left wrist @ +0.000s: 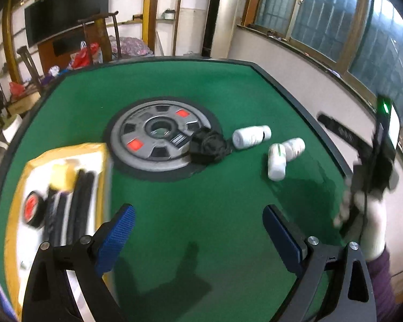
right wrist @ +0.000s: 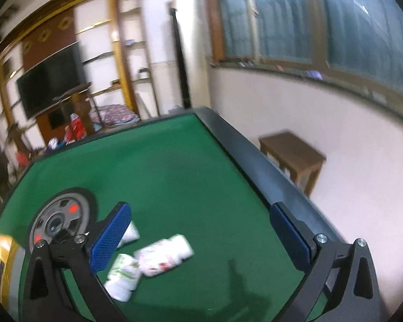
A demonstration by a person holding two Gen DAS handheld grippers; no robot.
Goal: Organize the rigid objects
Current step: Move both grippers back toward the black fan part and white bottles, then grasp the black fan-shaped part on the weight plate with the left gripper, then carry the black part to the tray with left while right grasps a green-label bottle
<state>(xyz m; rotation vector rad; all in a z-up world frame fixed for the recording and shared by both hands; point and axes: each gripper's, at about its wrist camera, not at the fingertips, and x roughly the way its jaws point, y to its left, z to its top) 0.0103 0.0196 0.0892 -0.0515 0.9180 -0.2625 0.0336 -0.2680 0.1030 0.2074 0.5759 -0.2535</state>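
Three white bottles lie on their sides on the green felt table (left wrist: 174,86): one bottle (left wrist: 251,136) beside a black crumpled lump (left wrist: 209,147), and two touching bottles (left wrist: 276,161) (left wrist: 295,147) further right. My left gripper (left wrist: 198,214) is open and holds nothing, short of them above the felt. In the right wrist view the same bottles appear blurred: one (right wrist: 164,255) in the middle, one (right wrist: 123,273) lower left, and one (right wrist: 131,233) partly hidden by a finger. My right gripper (right wrist: 201,212) is open and holds nothing, above and behind the bottles.
A yellow-rimmed tray (left wrist: 99,150) at the left holds black sticks and a red-and-black round roll (left wrist: 33,209). A grey round hub (left wrist: 161,134) sits in the table's middle. A gloved hand (left wrist: 373,230) holds the other tool at the right edge. A wooden stool (right wrist: 292,155) stands beyond the table rim (right wrist: 255,161).
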